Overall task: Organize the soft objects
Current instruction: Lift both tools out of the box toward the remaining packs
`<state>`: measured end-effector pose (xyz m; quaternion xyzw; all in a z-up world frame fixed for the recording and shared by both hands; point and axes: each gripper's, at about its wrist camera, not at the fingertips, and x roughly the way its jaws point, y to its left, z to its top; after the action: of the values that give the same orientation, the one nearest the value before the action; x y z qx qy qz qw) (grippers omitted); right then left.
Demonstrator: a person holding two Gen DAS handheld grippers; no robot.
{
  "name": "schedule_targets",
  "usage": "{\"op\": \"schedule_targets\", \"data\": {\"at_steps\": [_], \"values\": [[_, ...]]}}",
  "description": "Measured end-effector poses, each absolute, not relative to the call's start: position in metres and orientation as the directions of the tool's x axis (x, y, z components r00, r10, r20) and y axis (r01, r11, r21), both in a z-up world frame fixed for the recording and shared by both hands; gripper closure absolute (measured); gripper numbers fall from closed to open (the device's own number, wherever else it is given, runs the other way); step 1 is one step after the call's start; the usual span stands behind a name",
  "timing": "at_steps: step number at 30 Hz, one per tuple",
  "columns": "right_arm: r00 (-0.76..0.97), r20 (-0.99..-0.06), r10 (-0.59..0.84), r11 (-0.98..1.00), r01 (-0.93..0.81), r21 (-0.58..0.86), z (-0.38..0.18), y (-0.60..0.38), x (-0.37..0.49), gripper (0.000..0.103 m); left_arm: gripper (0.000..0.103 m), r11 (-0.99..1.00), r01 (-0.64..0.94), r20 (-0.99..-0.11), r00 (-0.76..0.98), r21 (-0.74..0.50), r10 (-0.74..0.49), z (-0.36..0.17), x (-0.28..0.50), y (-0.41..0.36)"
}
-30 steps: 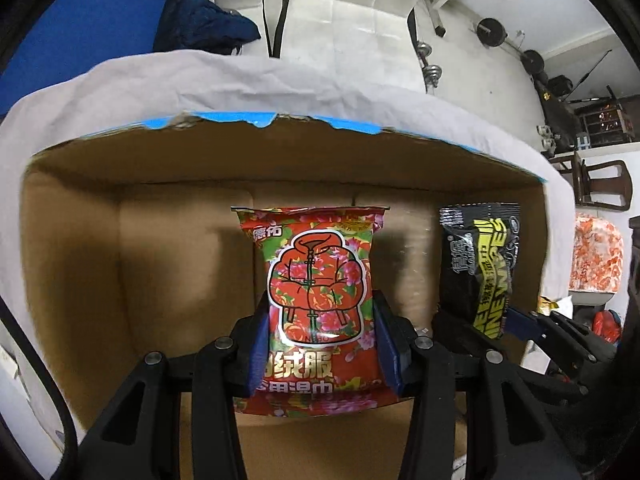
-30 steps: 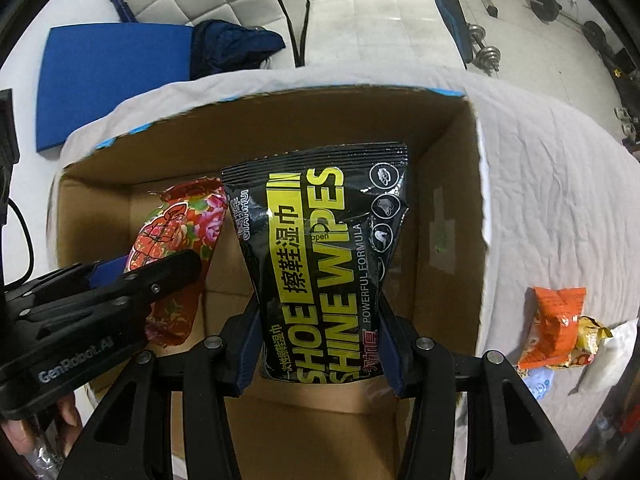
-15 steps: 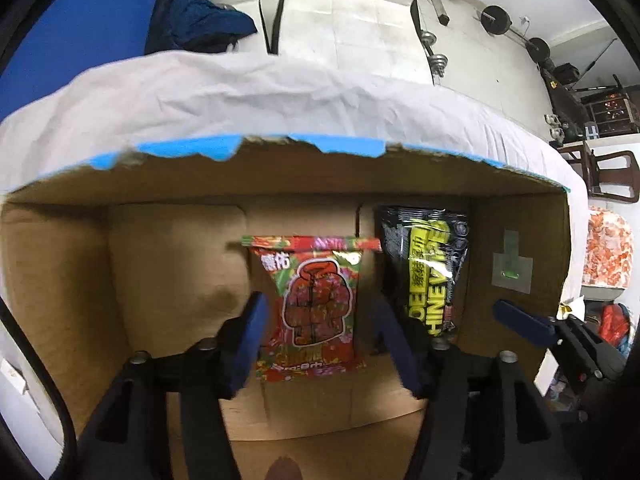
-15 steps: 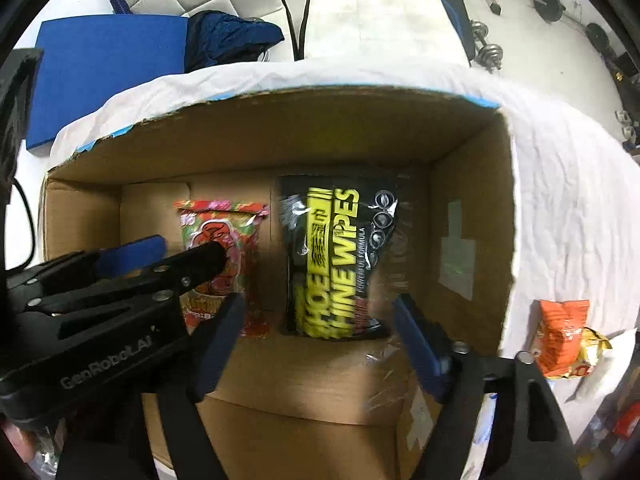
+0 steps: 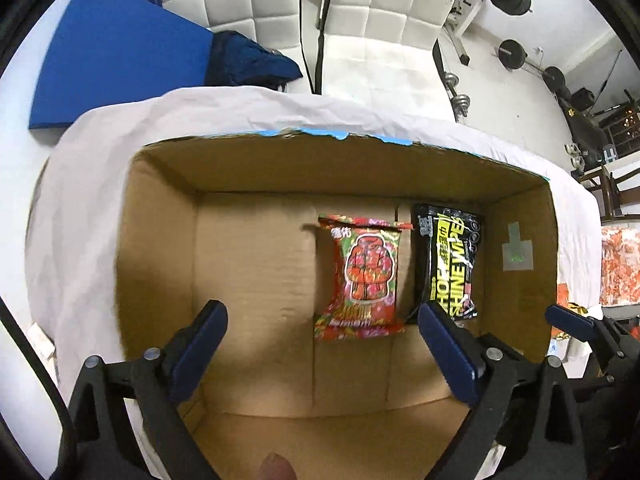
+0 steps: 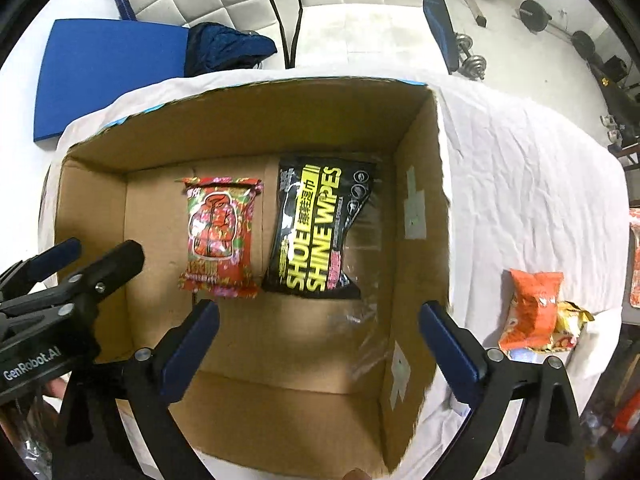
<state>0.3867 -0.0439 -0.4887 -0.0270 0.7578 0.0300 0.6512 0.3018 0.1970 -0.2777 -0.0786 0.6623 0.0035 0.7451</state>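
Note:
A red flowered wipes pack (image 5: 366, 278) (image 6: 219, 236) lies flat on the floor of an open cardboard box (image 5: 160, 248) (image 6: 420, 208). A black shoe-shine wipes pack (image 5: 450, 260) (image 6: 320, 236) lies beside it, to its right. My left gripper (image 5: 320, 324) hangs above the box floor, jaws opening wide, nothing between them. My right gripper (image 6: 320, 322) hangs over the box's right half, jaws also opening, nothing between them. The left gripper (image 6: 76, 264) shows at the left edge of the right wrist view.
The box stands on a table under a white cloth (image 6: 532, 184). An orange snack pack (image 6: 532, 308) and other packets lie on the cloth right of the box. White padded chairs (image 5: 380, 20), a blue mat (image 5: 116, 56) and dumbbells (image 6: 472, 56) are on the floor beyond.
Both grippers let go of their packs, opened wide and rose. The red pack and the black pack now lie on the box floor.

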Motion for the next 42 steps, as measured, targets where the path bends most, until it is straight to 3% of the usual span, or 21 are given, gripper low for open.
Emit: {"op": "schedule_targets", "data": {"at_steps": [17, 30, 37, 42], "values": [[0.031, -0.999, -0.038, 0.993, -0.112, -0.041, -0.382, -0.02, 0.303, 0.002, 0.005, 0.993, -0.113, -0.952, 0.305, -0.037, -0.001, -0.193, 0.206, 0.193], [0.085, -0.996, 0.024, 0.993, -0.116, 0.014, -0.329, -0.024, 0.27, 0.001, 0.005, 0.991, -0.127, -0.926, 0.377, -0.05, 0.001, -0.149, 0.164, 0.18], [0.093, -0.995, 0.038, 0.998, -0.057, 0.032, -0.309, -0.081, 0.267, 0.001, 0.005, 0.989, -0.099, -0.931, 0.36, -0.107, -0.065, -0.135, 0.163, 0.136], [0.097, -0.995, -0.012, 0.998, 0.057, -0.006, -0.291, -0.178, 0.264, 0.001, 0.005, 0.993, -0.033, -0.929, 0.358, -0.117, -0.098, -0.126, 0.173, 0.069]]}}
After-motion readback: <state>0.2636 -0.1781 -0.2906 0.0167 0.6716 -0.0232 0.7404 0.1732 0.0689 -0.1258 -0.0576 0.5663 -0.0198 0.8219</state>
